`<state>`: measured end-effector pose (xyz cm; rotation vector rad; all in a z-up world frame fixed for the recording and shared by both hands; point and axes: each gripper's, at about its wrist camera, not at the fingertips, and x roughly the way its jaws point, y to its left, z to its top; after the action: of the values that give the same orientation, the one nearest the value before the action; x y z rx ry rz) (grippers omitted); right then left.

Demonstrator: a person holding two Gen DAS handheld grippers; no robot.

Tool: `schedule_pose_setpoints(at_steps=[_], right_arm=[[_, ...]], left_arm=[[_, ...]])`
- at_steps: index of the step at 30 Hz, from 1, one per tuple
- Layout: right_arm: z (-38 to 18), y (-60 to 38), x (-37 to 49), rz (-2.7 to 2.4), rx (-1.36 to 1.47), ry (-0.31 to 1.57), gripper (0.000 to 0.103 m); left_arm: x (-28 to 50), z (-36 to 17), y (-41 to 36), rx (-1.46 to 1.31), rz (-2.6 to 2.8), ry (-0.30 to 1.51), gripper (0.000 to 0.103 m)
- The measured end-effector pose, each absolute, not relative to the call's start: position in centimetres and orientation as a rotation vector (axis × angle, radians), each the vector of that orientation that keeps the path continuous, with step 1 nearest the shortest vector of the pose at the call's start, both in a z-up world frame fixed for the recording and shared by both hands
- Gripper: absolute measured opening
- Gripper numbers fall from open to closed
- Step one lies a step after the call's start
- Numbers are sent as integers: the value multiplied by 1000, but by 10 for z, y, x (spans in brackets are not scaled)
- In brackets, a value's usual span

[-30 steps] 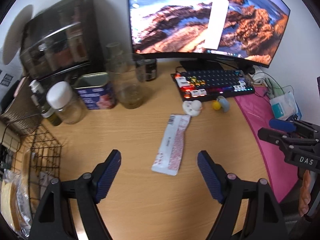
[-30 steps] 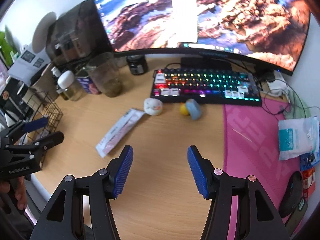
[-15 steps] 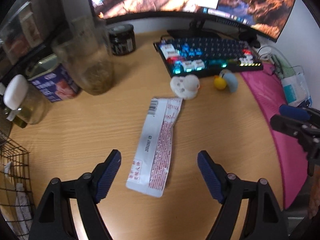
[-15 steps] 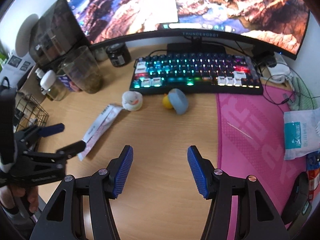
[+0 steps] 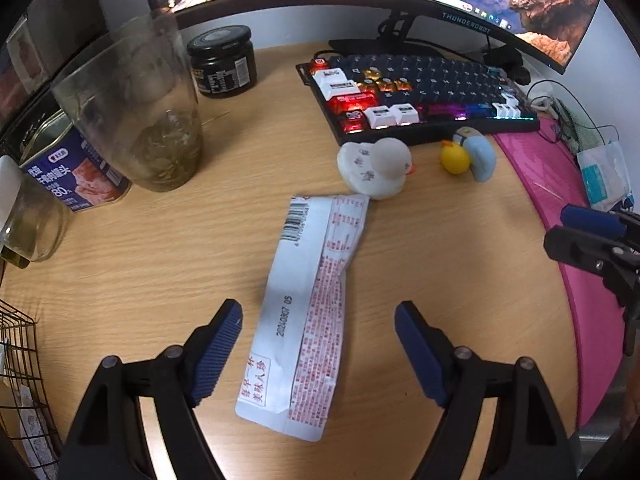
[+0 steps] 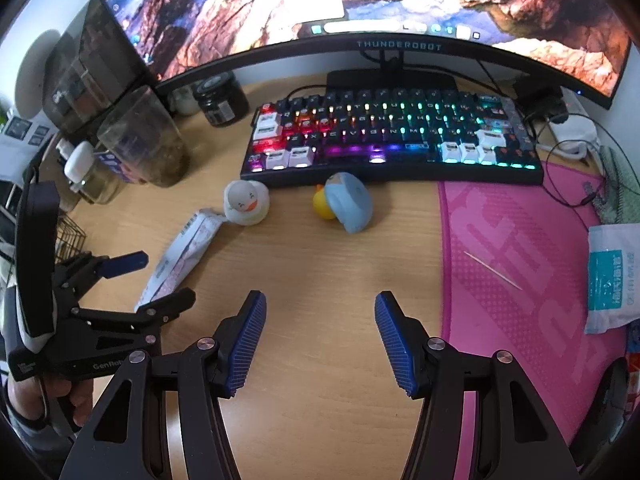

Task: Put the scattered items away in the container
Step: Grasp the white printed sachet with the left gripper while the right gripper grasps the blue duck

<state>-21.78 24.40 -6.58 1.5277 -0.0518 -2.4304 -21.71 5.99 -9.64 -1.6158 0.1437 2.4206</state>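
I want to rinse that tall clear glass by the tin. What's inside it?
The tall clear glass holds a layer of wet greenish-brown leaves at the bottom; above them it looks empty. The cloudy wall hides whether any liquid remains.

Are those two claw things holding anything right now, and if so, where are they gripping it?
Nothing is held. The left gripper stands open above the white packet, fingers either side, not touching. The right gripper is open over bare desk.

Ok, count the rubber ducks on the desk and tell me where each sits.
2. The white duck sits in front of the keyboard's left end, touching the packet's far end. The yellow duck, with a blue part, sits to its right. None seem hidden.
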Motion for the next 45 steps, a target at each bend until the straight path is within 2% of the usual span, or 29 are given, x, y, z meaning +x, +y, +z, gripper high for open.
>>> schedule_pose_setpoints(at_steps=[23, 24, 25, 26, 28, 45], right_arm=[[-77, 233, -227, -2399, 1556, -44, 57], [-78, 233, -229, -2397, 1557, -43, 57], [-79, 232, -230, -2397, 1557, -41, 57], [-80, 231, -232, -2398, 1555, -37, 57], [-82, 230, -238, -2408, 1538, -24, 57], [-119, 212, -308, -2470, 1499, 149, 58]], left_arm=[[-221, -107, 42, -1642, 2430, 146, 81], [-220, -106, 40, -1637, 2435, 145, 80], [-219, -105, 39, -1634, 2450, 152, 74], [-218, -104, 38, -1624, 2453, 150, 62], [-217, -102, 34, -1620, 2460, 131, 51], [-220, -102, 23, -1630, 2402, 58, 49]])
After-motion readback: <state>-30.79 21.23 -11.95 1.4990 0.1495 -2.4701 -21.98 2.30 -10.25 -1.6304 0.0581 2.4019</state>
